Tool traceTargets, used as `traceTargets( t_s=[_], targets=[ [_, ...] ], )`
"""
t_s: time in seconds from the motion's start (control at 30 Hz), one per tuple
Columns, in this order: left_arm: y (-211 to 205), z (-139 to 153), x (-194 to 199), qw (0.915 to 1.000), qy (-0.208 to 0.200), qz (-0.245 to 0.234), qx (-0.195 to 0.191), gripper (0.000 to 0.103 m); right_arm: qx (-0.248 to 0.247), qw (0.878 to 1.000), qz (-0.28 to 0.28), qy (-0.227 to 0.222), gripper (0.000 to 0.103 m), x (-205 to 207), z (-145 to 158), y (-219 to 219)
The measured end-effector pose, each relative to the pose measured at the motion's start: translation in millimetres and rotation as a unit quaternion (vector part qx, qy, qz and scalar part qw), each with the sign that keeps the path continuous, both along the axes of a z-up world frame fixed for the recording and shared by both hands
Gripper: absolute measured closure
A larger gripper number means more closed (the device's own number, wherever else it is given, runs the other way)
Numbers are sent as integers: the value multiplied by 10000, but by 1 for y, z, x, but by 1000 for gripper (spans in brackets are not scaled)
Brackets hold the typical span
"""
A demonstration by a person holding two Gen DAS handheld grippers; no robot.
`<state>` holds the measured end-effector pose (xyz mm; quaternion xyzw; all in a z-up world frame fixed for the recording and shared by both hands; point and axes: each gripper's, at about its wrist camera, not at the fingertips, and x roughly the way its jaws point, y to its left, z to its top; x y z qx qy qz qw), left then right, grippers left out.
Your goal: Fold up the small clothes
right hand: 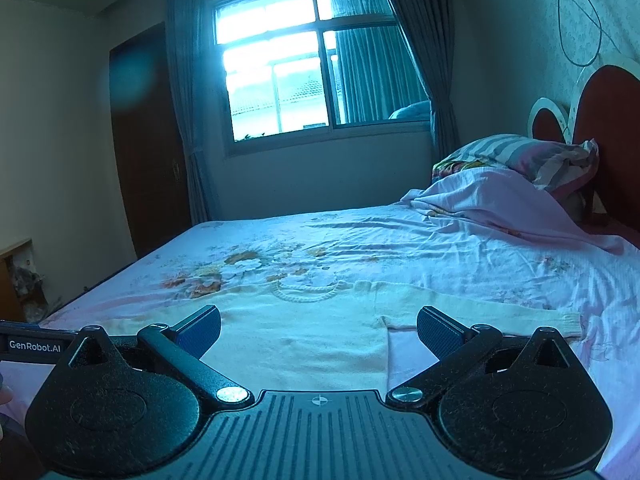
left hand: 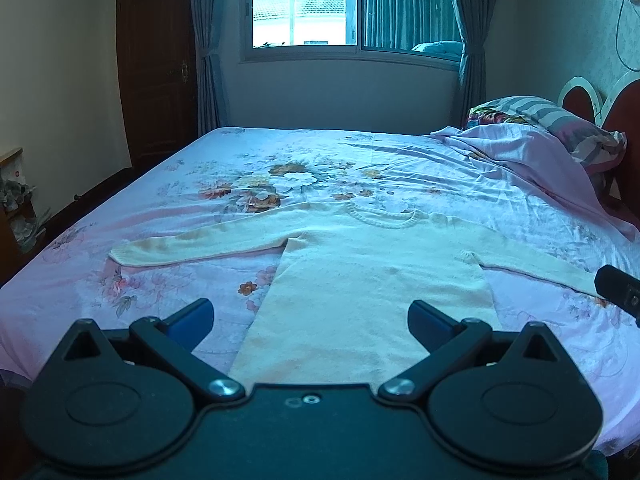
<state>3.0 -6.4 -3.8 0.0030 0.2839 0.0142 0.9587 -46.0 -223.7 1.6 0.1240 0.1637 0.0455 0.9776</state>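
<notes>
A small cream knit sweater [left hand: 360, 280] lies flat on the bed, face up, both sleeves spread out sideways, collar away from me. My left gripper [left hand: 310, 320] is open and empty, hovering over the sweater's lower hem. In the right wrist view the sweater [right hand: 304, 340] lies just ahead, its right sleeve [right hand: 520, 312] reaching out to the right. My right gripper [right hand: 318, 330] is open and empty, above the sweater's right side near the armpit. Part of the right gripper [left hand: 620, 290] shows at the right edge of the left wrist view.
The bed has a pink floral sheet [left hand: 280, 184]. A rumpled pink blanket [left hand: 520, 152] and striped pillow [left hand: 560, 120] lie at the headboard on the right. A window [left hand: 304, 4], curtains and a dark wooden door [left hand: 156, 72] stand beyond the bed.
</notes>
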Motion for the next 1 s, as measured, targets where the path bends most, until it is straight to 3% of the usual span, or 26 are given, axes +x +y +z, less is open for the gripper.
traceTargets(
  t_s=[0.2, 1.0],
  targets=[
    [-1, -3, -2, 9997, -150, -2, 204, 1, -2, 10000, 0, 12, 0, 1, 0, 0],
    [2, -7, 2, 10000, 7, 1, -65, 1, -121, 9998, -80, 139, 0, 10, -6, 1]
  ],
)
